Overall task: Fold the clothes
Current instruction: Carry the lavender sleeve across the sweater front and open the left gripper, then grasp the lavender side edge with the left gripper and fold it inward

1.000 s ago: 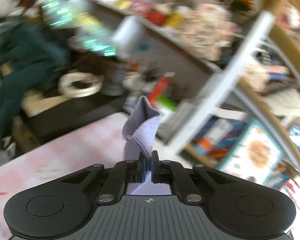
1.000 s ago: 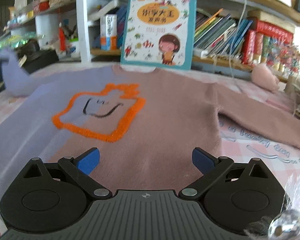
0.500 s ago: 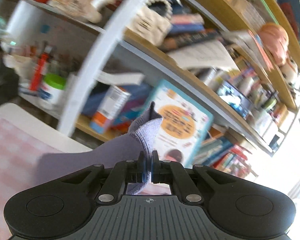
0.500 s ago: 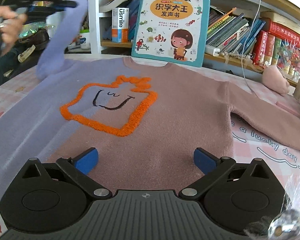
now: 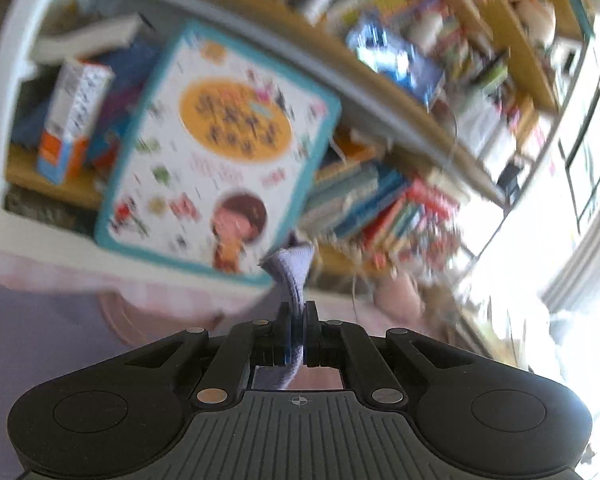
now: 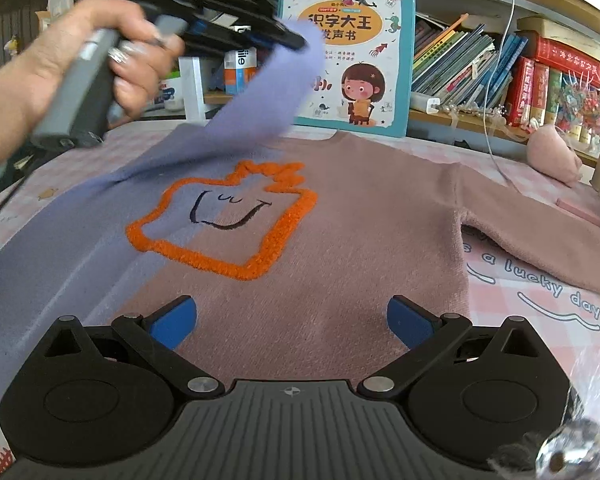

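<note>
Left gripper (image 5: 296,334) pinching lilac sleeve (image 6: 260,96) aloft | right gripper (image 6: 292,318) spread above sweater (image 6: 360,240)

A lived-in home room, going by crowded wooden bookshelves (image 6: 480,68), a children's picture book (image 6: 352,56) propped upright, and a pink checked tablecloth (image 6: 540,312) with cursive lettering.

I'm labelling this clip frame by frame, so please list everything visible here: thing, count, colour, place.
sweater: one, pink and lilac with an orange outlined patch, flat on the table
lilac sleeve: one, lifted over the sweater's chest
tablecloth: one, pink check with lettering
picture book: one, teal-edged, upright behind the collar
bookshelf: one, crammed with books
pink plush: one, far right
left gripper: black, shut on the sleeve cuff
left hand: holding it
right gripper: black, blue pads, open above the hem
</note>
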A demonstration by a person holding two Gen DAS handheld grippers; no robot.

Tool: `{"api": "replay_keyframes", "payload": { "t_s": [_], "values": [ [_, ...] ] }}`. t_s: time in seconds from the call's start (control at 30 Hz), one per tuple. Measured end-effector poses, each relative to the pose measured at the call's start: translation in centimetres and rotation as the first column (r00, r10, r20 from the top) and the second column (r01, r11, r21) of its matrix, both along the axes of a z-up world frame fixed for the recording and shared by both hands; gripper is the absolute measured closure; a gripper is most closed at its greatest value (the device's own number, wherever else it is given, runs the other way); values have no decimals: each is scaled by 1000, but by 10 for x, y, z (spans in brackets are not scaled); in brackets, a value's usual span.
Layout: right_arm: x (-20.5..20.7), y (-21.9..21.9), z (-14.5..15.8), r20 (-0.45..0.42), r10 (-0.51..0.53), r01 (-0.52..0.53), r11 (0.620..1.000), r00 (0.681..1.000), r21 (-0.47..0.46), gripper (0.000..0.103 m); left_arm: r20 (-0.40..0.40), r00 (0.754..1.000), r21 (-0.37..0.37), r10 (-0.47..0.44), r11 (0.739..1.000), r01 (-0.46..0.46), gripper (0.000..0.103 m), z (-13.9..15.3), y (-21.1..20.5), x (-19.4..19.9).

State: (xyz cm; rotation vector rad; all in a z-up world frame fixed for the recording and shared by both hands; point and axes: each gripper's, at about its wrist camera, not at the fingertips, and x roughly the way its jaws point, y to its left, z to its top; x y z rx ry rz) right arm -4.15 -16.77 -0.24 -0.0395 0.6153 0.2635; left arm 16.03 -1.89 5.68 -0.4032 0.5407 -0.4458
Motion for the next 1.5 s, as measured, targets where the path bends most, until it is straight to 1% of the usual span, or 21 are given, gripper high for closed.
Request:
{"api": "replay_keyframes", "payload": {
  "t_s": [0.13,0.2,0.23,0.27,0.3,0.33,0.37,0.5,0.63,0.8,0.9,1.03,1.1,1.17,1.3,1.33,1.37,1.4,1.43,1.47,1.5],
  "values": [
    [0,0,0,-3,4,-4,1000,1000,-3,1,-42,998,16,-48,999,48,97,-12,-15,3],
    [1,0,-1,-6,5,-5,1000,1000,-4,1,-59,995,17,-77,997,78,90,-14,-20,4],
    [1,0,-1,-7,5,-5,1000,1000,-3,1,-68,993,14,-93,995,95,80,-14,-22,4],
    [1,0,-1,-8,4,-4,1000,1000,-2,1,-78,991,6,-111,994,112,66,-13,-23,2],
    [2,0,-1,-9,4,-4,1000,1000,-1,1,-74,989,2,-127,992,128,57,-11,-22,-1],
    [2,0,-1,-11,3,-3,1000,1000,-1,1,-67,988,0,-142,990,143,43,-8,-22,-5],
    [2,0,-1,-12,2,-2,1000,1000,-2,1,-59,986,-2,-157,988,157,41,-6,-21,-8],
    [3,3,-2,-16,0,-1,1000,1000,-18,1,2,989,93,-150,984,149,41,3,-4,-34],
    [2,7,-3,-11,-3,3,999,1000,-48,1,32,998,209,-61,976,53,41,-1,30,-62],
    [2,4,-3,-2,-25,25,999,1000,-40,1,15,995,313,97,945,-97,41,-19,88,-92],
    [2,0,-2,5,-51,51,998,999,-25,1,10,983,351,182,920,-174,41,-28,118,-110],
    [-1,-7,1,28,-87,87,996,996,2,1,6,969,400,248,887,-230,41,-41,144,-124],
    [-4,-11,1,42,-111,111,994,993,-1,1,-12,967,403,256,886,-229,41,-50,152,-126],
    [-7,-15,2,56,-147,149,988,988,-34,1,-31,969,394,243,895,-212,41,-57,157,-126],
    [-16,-33,3,56,-227,230,971,972,-68,4,-29,974,402,224,895,-194,44,-66,157,-122],
    [-19,-39,4,54,-243,247,967,968,-63,8,-32,975,398,222,897,-191,49,-69,158,-120],
    [-21,-45,5,50,-261,263,963,964,-55,17,-42,976,387,214,904,-182,61,-71,159,-119],
    [-23,-52,5,41,-279,281,959,959,-44,21,-53,977,365,204,915,-171,62,-74,161,-117],
    [-25,-58,4,29,-297,298,954,954,-34,29,-59,979,347,196,924,-164,66,-74,163,-116],
    [-26,-63,3,14,-317,317,948,948,-25,41,-63,980,329,188,931,-157,69,-75,165,-116],
    [-26,-68,1,-4,-332,332,943,943,-17,48,-68,981,311,180,938,-150,71,-75,167,-115]
  ]
}}
